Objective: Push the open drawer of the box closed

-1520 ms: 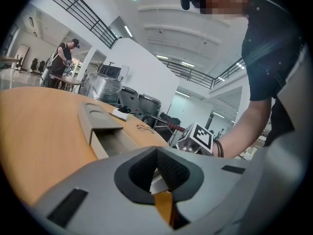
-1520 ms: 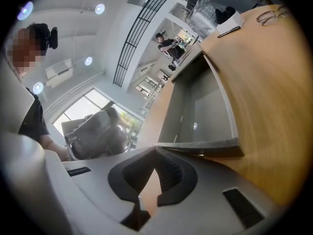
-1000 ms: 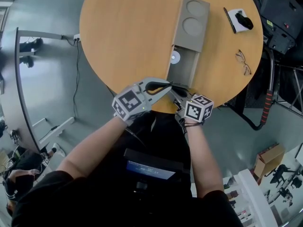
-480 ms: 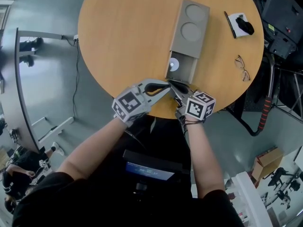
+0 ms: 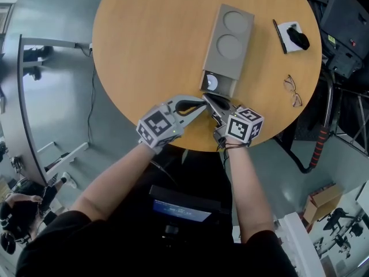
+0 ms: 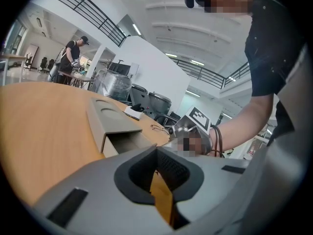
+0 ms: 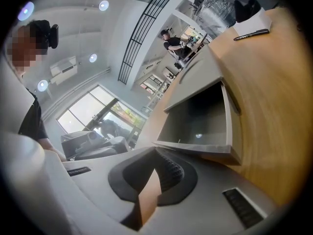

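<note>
Drawer travel is what is changing: over the last second the drawer has been sliding into the grey box, and only a short stretch is now showing at the box's 6 o'clock end, with a small white disc lying inside. By my judgement the push is mostly done and a short, straight shove is remaining.

Starting at the left, the left gripper is hovering over the round wooden table near its 6 o'clock rim, its jaws pressed together on nothing, pointing toward the drawer's corner. Just to its right, the right gripper is leaning against the drawer front, jaws likewise closed and empty, and seems to be doing the pushing. Farther right, eyeglasses are lying at the table's 3 o'clock edge, and a notepad with a pen is sitting near 2 o'clock.

The left gripper view is showing the left gripper with meeting tips, the box side-on, and the drawer projecting. The right gripper view alone is looking over the right gripper into the drawer, revealing its dark interior, which the head view is mostly hiding.
</note>
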A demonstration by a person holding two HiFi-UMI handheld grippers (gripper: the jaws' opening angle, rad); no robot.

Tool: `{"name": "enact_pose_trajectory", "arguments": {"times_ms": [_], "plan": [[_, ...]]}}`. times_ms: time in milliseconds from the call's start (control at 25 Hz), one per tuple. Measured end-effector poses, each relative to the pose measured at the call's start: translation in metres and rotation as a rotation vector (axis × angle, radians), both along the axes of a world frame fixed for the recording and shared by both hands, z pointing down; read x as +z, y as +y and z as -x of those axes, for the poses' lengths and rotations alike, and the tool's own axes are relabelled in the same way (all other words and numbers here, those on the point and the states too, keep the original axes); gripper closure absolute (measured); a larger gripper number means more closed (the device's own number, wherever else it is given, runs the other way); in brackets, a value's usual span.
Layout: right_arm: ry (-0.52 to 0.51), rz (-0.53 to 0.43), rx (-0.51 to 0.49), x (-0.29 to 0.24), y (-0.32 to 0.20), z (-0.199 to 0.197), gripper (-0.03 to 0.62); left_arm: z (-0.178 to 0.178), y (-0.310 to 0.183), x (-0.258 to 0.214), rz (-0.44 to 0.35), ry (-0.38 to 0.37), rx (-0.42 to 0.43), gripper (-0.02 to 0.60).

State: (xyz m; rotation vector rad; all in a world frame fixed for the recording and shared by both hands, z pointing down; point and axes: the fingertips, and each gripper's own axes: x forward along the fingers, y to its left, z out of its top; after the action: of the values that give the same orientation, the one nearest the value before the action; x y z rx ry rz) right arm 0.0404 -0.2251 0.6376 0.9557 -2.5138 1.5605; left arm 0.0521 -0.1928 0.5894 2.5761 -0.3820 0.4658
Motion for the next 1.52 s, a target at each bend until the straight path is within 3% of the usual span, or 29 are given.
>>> {"name": "enact_pose_trajectory", "arguments": {"times_ms": [680,1240,1400,1520], "plan": [[-0.016,-0.001,0.007,0.007,-0.055,-0.018,0.588,-0.013,-0.046,0.027,0.025,-0.022,-0.051,0.558],[-0.037,0.007,0.004,0.002,-0.078,-0.018,0.588,-0.008,-0.062,0.020,0.024,-0.023,-0.089,0.558],[-0.017,-0.054,-0.035,-0.022,-0.070,-0.018,0.588,-0.001,-0.056,0.001,-0.024,-0.023,-0.077,0.558],[0.024,-0.171,-0.073,-0.068,-0.062,-0.024,0.588,0.002,-0.052,-0.033,-0.083,-0.004,-0.058,0.558]]}}
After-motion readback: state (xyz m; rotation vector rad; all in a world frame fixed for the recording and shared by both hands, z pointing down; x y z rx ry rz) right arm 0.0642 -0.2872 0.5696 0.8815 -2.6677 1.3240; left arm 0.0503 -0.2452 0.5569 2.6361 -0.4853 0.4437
